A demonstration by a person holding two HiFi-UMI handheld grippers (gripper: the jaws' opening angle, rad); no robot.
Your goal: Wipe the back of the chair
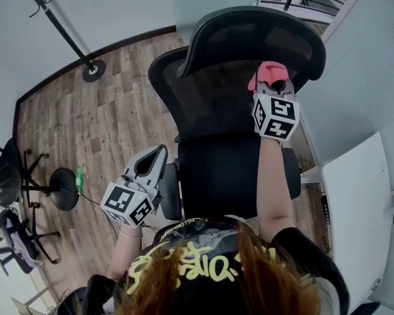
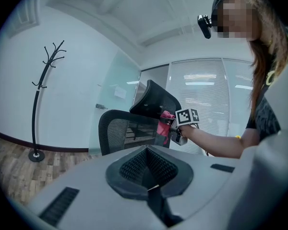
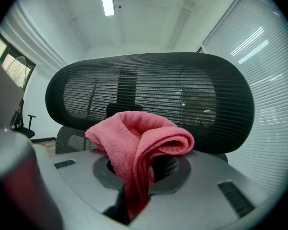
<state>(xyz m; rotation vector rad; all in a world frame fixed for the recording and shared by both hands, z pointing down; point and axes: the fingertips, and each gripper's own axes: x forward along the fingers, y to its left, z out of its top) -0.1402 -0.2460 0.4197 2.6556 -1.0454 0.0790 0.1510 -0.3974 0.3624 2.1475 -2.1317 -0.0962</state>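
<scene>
While right gripper [image 1: 274, 79], arm outstretched, pinches pink cloth [image 3: 139, 143] at headrest [image 1: 249, 38], left gripper [image 1: 159, 153] hangs low, fingers [image 2: 134, 166] together.

The wood-plank floor [image 1: 85, 130] carries the black office chair [image 1: 236, 156] towards its right edge, a coat stand's round base [image 1: 93, 70] by the far wall, and a round black pedestal [image 1: 64, 189] at the left, a small green object [image 1: 80, 174] just beside it.

Right arm reaches straight out, right gripper [image 1: 274, 85] jaws clamped on a pink cloth [image 1: 270, 73], left gripper [image 1: 155, 156] held low, jaws together.
</scene>
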